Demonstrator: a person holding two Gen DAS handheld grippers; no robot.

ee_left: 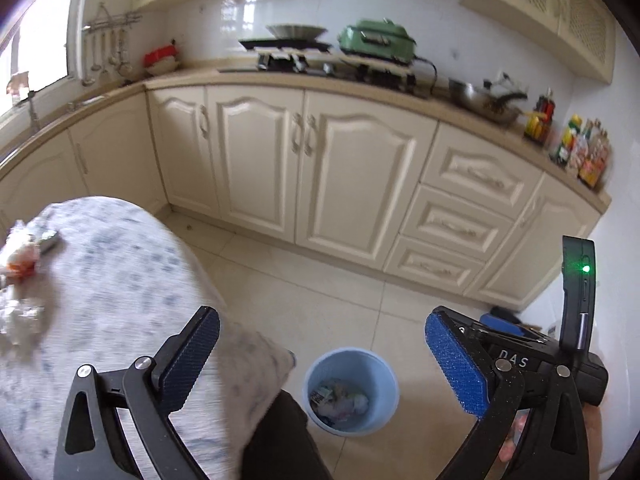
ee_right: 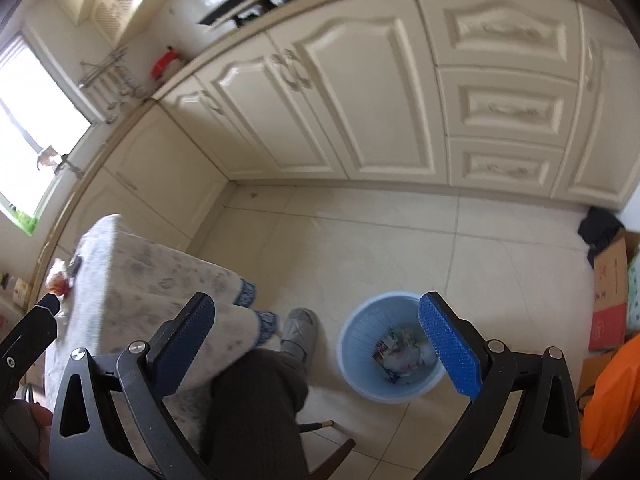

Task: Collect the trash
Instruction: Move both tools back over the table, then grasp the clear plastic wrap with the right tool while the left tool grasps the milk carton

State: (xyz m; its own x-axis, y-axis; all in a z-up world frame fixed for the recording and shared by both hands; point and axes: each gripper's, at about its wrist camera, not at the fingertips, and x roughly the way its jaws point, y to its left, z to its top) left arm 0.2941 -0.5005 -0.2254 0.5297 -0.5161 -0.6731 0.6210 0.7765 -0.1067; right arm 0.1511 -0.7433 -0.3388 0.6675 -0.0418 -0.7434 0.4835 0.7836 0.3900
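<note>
A light blue trash bin stands on the tiled floor and holds several crumpled wrappers; it also shows in the right wrist view. My left gripper is open and empty, held high above the table's edge and the bin. My right gripper is open and empty above the bin and the person's knee; its body shows at the right of the left wrist view. Loose trash lies on the table: an orange-and-white wrapper, clear crumpled plastic and a small foil piece.
The table has a pale floral cloth. The person's dark-trousered leg and grey slipper are beside the bin. Cream kitchen cabinets run along the back. Cardboard boxes and an orange bag stand at the right.
</note>
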